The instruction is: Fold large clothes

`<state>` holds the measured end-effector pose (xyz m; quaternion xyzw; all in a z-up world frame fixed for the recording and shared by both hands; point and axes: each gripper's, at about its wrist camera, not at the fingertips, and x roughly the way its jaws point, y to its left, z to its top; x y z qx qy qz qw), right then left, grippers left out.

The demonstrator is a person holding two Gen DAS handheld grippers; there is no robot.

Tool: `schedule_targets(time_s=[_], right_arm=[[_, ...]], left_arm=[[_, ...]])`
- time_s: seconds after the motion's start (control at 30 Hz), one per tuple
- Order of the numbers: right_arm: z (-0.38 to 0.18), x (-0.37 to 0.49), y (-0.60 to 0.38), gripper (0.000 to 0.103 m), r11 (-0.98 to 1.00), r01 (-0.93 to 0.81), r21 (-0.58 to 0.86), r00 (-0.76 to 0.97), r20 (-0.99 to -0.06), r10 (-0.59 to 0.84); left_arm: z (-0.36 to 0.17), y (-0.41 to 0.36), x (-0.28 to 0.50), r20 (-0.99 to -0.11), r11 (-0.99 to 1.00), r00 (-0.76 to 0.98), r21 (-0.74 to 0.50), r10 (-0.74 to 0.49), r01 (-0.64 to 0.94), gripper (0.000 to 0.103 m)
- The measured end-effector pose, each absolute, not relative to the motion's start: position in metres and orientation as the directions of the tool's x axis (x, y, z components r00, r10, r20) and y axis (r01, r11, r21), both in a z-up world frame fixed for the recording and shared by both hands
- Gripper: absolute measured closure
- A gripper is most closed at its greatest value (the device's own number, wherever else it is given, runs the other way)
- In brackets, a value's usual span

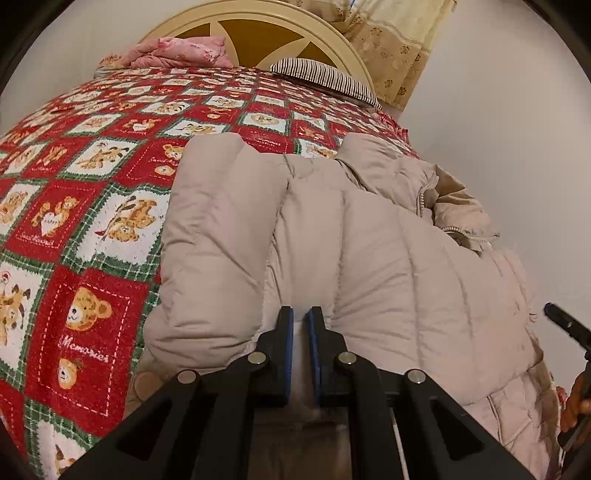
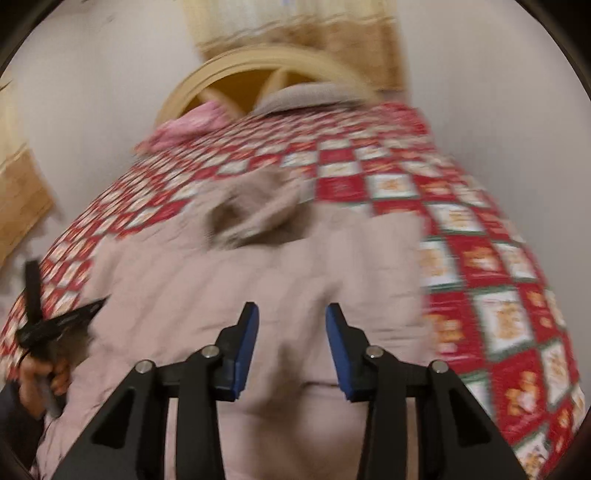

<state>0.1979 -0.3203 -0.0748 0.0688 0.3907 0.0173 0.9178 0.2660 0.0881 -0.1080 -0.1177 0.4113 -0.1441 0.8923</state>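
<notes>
Pinching a fold of the beige padded jacket [image 1: 332,236] between nearly closed jaws, the left gripper [image 1: 301,317] holds the near edge of the one garment on the bed. The right gripper [image 2: 291,314] hovers just over the same jacket with its jaws partly open and nothing between them. The jacket lies straight ahead of both, its long axis running away toward the headboard [image 1: 258,26], its zipped collar at the far right in the left view. The left hand alone has a hold, so any fold starts from there. Around it: one teddy-bear bedspread [image 1: 92,184], one striped pillow [image 1: 325,79], one pink bundle [image 1: 177,51].
</notes>
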Motion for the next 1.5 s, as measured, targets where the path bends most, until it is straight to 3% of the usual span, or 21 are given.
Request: schedule_targets(time_s=[0.17,0.27,0.4,0.47,0.5,0.53,0.57,0.6,0.73,0.77,0.83,0.87,0.9,1.0,1.07,1.17,1.2,1.3,1.4,1.5], right_arm=[[-0.125,0.226,-0.3,0.063,0.993,-0.023,0.119,0.559,-0.822,0.112],[-0.134,0.227,-0.312,0.063,0.986,-0.004,0.164,0.549,-0.824,0.14],[-0.118,0.228,-0.308,0.063,0.992,0.008,0.123,0.55,-0.829,0.099],[-0.098,0.229,-0.31,0.056,0.984,0.003,0.179,0.605,-0.784,0.141],[-0.088,0.232,-0.312,0.042,0.976,0.01,0.218,0.631,-0.759,0.163],[-0.078,0.238,-0.316,0.021,0.966,0.023,0.258,0.657,-0.732,0.18],[-0.069,0.246,-0.321,0.013,0.952,0.039,0.303,0.683,-0.704,0.196],[-0.062,0.257,-0.326,0.009,0.938,0.049,0.343,0.704,-0.678,0.211],[-0.047,0.305,-0.336,0.013,0.925,0.093,0.368,0.746,-0.641,0.18],[-0.048,0.319,-0.336,0.013,0.931,0.106,0.35,0.744,-0.649,0.159],[-0.052,0.339,-0.333,0.013,0.95,0.13,0.283,0.73,-0.676,0.101],[-0.054,0.348,-0.331,0.013,0.958,0.144,0.248,0.723,-0.687,0.07],[-0.057,0.357,-0.332,0.013,0.961,0.159,0.225,0.717,-0.696,0.045],[-0.068,0.376,-0.341,0.013,0.954,0.195,0.227,0.704,-0.709,0.025],[-0.077,0.388,-0.345,0.013,0.949,0.214,0.233,0.689,-0.724,0.023],[-0.095,0.41,-0.348,0.018,0.955,0.235,0.179,0.64,-0.769,-0.013],[-0.103,0.417,-0.349,0.027,0.958,0.246,0.15,0.617,-0.786,-0.035],[-0.123,0.424,-0.352,0.087,0.962,0.23,0.146,0.563,-0.826,-0.009],[-0.126,0.409,-0.352,0.09,0.963,0.186,0.197,0.584,-0.81,0.053],[-0.115,0.383,-0.356,0.091,0.953,0.16,0.259,0.646,-0.757,0.097]], left_arm=[[-0.108,0.087,0.266,-0.705,0.936,0.62,-0.311,-0.345,0.166,0.095],[-0.108,0.086,0.266,-0.71,0.941,0.62,-0.294,-0.333,0.168,0.095],[-0.105,0.084,0.268,-0.727,0.946,0.607,-0.279,-0.321,0.167,0.095],[-0.093,0.084,0.273,-0.758,0.952,0.577,-0.266,-0.305,0.155,0.095],[-0.088,0.083,0.275,-0.765,0.953,0.569,-0.263,-0.301,0.151,0.095],[-0.08,0.082,0.279,-0.768,0.953,0.566,-0.261,-0.301,0.152,0.095],[-0.067,0.08,0.284,-0.752,0.946,0.575,-0.276,-0.322,0.169,0.095],[-0.061,0.079,0.286,-0.733,0.938,0.585,-0.295,-0.346,0.184,0.095],[-0.04,0.073,0.313,-0.618,0.817,0.543,-0.499,-0.569,0.288,0.094],[-0.041,0.071,0.32,-0.603,0.788,0.517,-0.539,-0.608,0.298,0.09],[-0.042,0.064,0.333,-0.581,0.745,0.476,-0.586,-0.66,0.318,0.052],[-0.042,0.06,0.338,-0.567,0.733,0.473,-0.593,-0.674,0.334,0.021],[-0.042,0.058,0.341,-0.55,0.719,0.471,-0.6,-0.69,0.352,0.008],[-0.042,0.05,0.351,-0.549,0.715,0.468,-0.611,-0.692,0.34,0.008],[-0.037,0.045,0.359,-0.596,0.792,0.531,-0.528,-0.602,0.306,0.008],[-0.024,0.029,0.369,-0.629,0.857,0.584,-0.416,-0.513,0.305,0.008],[-0.022,0.021,0.374,-0.648,0.87,0.581,-0.385,-0.493,0.308,0.008],[-0.021,-0.01,0.381,-0.698,0.874,0.531,-0.331,-0.481,0.356,0.008],[-0.027,-0.042,0.376,-0.733,0.862,0.493,-0.257,-0.469,0.437,0.008],[-0.038,-0.077,0.368,-0.767,0.895,0.56,-0.042,-0.314,0.444,0.008]])
